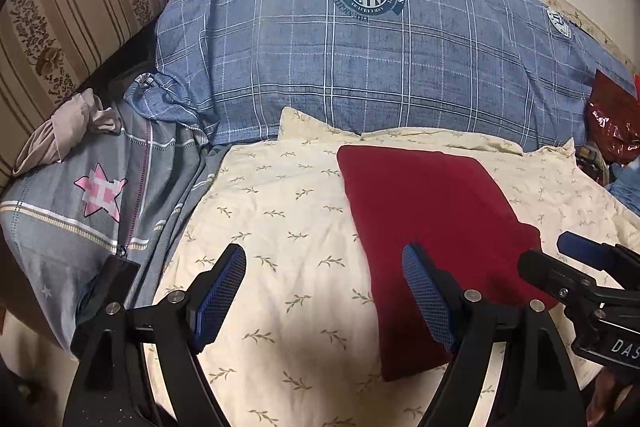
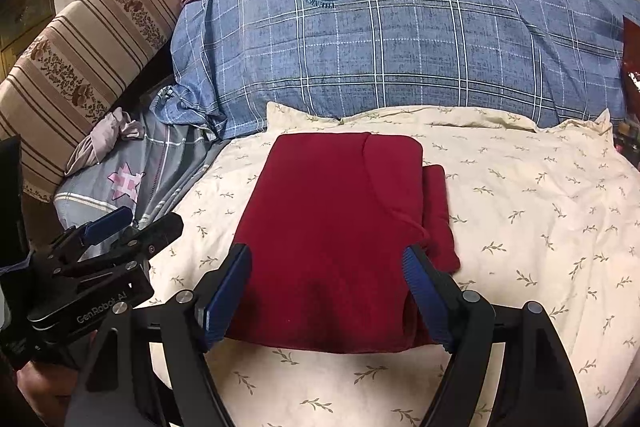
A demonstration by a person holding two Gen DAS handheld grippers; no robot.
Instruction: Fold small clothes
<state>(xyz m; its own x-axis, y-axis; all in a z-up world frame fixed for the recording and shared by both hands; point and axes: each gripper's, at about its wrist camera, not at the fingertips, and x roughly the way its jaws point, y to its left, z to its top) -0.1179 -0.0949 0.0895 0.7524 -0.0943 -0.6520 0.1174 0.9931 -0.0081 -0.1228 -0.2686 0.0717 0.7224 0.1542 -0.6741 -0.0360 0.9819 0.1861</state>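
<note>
A dark red garment point(image 2: 336, 235) lies folded into a flat rectangle on a cream leaf-print sheet point(image 2: 540, 227); it also shows in the left wrist view point(image 1: 432, 227). A narrower red layer sticks out along its right side. My right gripper point(image 2: 326, 259) is open and empty, just above the garment's near edge. My left gripper point(image 1: 324, 259) is open and empty over the sheet, its right finger over the garment's left edge. Each gripper shows at the side of the other's view: the right one point(image 1: 584, 267) and the left one point(image 2: 120, 227).
A large blue plaid quilt point(image 1: 360, 59) is piled behind the sheet. A grey cover with a pink star point(image 1: 100, 195) and a crumpled beige cloth point(image 1: 72, 131) lie at left by a striped sofa cushion point(image 1: 72, 11). A shiny red bag point(image 1: 612, 123) sits at right.
</note>
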